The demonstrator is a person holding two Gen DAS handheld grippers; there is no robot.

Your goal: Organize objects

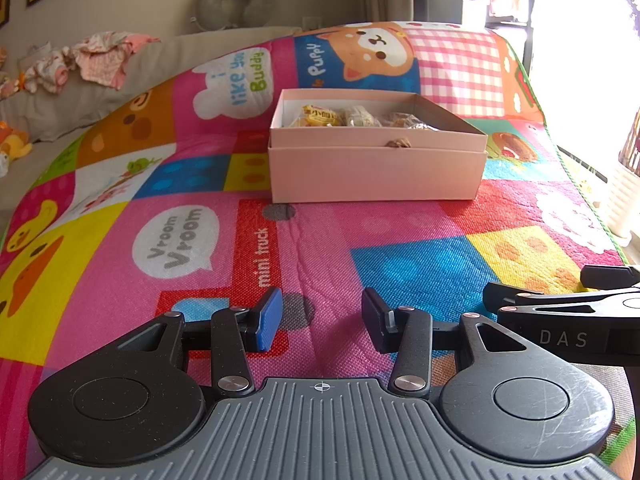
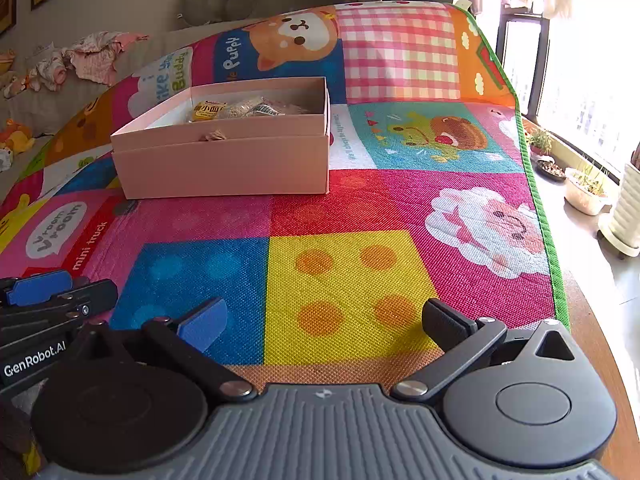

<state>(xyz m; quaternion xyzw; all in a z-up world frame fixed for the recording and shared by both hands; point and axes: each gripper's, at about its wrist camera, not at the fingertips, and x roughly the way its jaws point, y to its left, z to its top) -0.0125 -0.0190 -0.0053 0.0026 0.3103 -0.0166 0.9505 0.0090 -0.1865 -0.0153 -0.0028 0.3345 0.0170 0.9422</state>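
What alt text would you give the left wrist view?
An open pink box holding wrapped snacks sits on a colourful cartoon play mat. In the foreground the left gripper is open and empty, pointing toward the box.

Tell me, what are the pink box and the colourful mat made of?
The pink box looks like matte cardboard: thin, stiff walls, crisp folded corners, no shine. The colourful mat looks like woven plastic or fabric: a fine mesh texture shows through the printed cartoons, with a stitched green edge.
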